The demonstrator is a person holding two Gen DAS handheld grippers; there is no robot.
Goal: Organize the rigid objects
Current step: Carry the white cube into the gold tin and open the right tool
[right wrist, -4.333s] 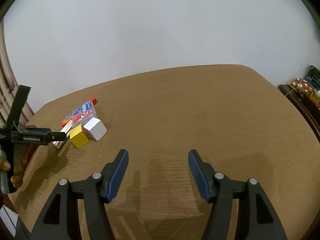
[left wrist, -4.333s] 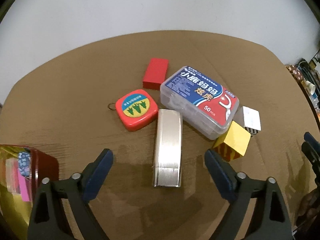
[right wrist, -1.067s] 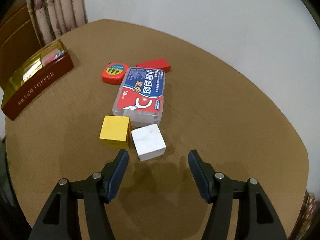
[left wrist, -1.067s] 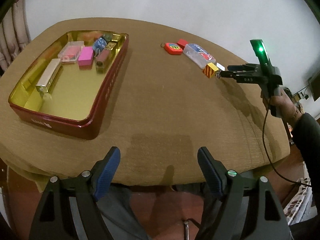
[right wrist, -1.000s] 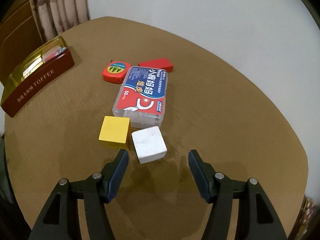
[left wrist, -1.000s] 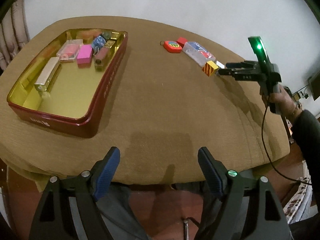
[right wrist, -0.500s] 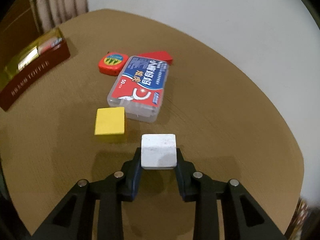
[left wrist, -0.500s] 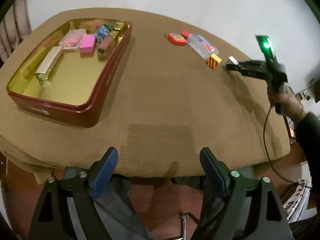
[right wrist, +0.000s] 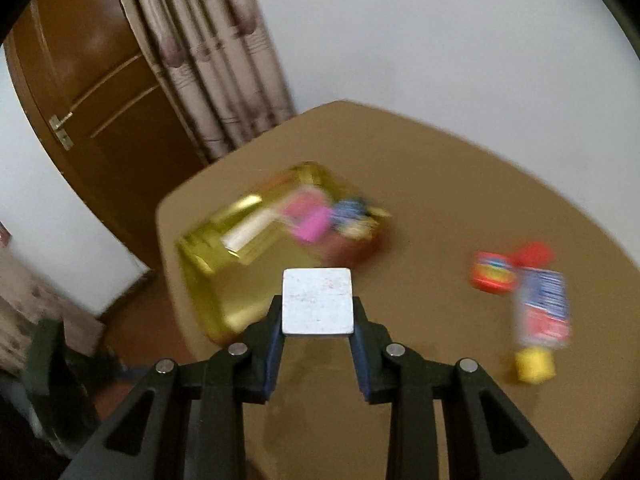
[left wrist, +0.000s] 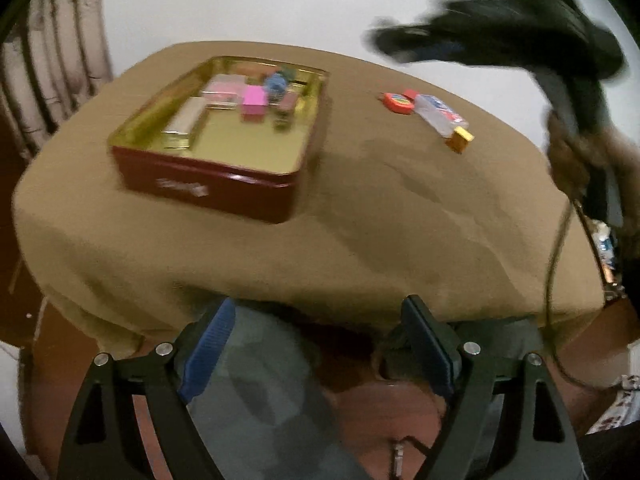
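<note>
My right gripper (right wrist: 317,322) is shut on a white cube (right wrist: 317,301) and holds it in the air above the table, near the gold and red tin (right wrist: 204,256). In the left wrist view the tin (left wrist: 212,184) holds a silver bar (left wrist: 185,120), a pink block (left wrist: 253,98) and several small items. My left gripper (left wrist: 316,356) is open and empty, below the table's near edge. The right gripper (left wrist: 404,46) shows blurred at the top right. A yellow cube (right wrist: 534,366), a floss box (right wrist: 542,304) and a red tape measure (right wrist: 493,273) lie on the table.
A brown cloth covers the table (left wrist: 380,216). A small red block (right wrist: 534,254) lies behind the tape measure. A curtain (right wrist: 212,52) and a wooden door (right wrist: 92,92) stand behind the table. The person's lap (left wrist: 280,400) is under my left gripper.
My right gripper has lifted the white cube off the table and swung left toward the tin. My left gripper has dropped back below the table's edge.
</note>
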